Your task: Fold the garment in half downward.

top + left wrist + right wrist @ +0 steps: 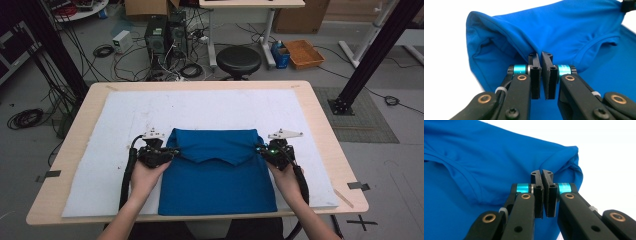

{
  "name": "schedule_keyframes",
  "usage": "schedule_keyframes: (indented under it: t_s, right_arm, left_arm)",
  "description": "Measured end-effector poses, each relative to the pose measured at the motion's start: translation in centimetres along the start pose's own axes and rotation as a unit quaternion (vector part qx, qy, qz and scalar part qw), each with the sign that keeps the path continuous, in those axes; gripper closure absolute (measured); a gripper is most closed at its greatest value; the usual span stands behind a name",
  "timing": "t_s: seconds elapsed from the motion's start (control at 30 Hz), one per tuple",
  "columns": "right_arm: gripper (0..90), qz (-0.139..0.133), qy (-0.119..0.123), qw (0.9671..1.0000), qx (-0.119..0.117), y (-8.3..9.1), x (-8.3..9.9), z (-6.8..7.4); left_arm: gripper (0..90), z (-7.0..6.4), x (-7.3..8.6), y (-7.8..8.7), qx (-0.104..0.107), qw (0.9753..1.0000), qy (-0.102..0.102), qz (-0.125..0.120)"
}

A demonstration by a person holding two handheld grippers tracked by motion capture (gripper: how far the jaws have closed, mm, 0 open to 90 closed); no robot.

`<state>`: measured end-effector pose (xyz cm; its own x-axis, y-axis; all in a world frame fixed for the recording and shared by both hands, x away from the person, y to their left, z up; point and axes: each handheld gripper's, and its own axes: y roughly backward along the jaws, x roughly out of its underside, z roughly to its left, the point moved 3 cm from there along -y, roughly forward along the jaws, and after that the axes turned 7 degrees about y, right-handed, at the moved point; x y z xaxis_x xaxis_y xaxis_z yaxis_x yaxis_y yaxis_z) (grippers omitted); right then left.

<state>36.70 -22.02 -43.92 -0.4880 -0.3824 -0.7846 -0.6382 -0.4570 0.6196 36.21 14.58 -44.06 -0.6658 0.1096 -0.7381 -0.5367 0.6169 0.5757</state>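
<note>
Here, claws [172,152] [261,150] on shirt [217,180] edges.

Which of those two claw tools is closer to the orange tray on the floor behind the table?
Right. The right gripper grips the blue shirt's right edge, on the same side as the orange tray; the left gripper grips the opposite edge, farther away.

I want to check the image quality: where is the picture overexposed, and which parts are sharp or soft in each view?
High view: dim, even light, slightly soft; the white mat keeps some texture. Left gripper view: the mat is blown out to plain white, the shirt and left gripper are sharp. Right gripper view: mat also burnt white, right gripper sharp, the shirt's far part a little soft.
</note>
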Motion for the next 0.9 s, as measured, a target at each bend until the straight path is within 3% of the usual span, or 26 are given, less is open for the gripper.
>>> schedule_keyframes:
  t_s: [0.2, 0.43, 0.67, 0.9]
  right_arm:
    - [88.4, -0.011, -0.002, 0.9998, -0.015, 2.2, 0.4, 0.6]
    - [88.4, -0.023, 0.007, 0.9991, -0.036, 5.4, 1.3, 2.0]
    - [88.4, -0.028, 0.020, 0.9981, -0.051, 8.5, 2.8, 3.8]
    - [88.4, -0.021, 0.039, 0.9972, -0.060, 10.2, 4.8, 5.8]
  left_arm:
    - [85.7, -1.3, 0.7, 1.8, 0.022, 0.9997, -0.011, 0.005]
    - [85.8, -3.7, 2.7, 4.9, 0.041, 0.9986, -0.035, 0.004]
    - [85.8, -6.0, 5.7, 7.6, 0.044, 0.9972, -0.059, 0.013]
    - [85.8, -7.2, 8.0, 8.3, 0.041, 0.9955, -0.078, 0.037]
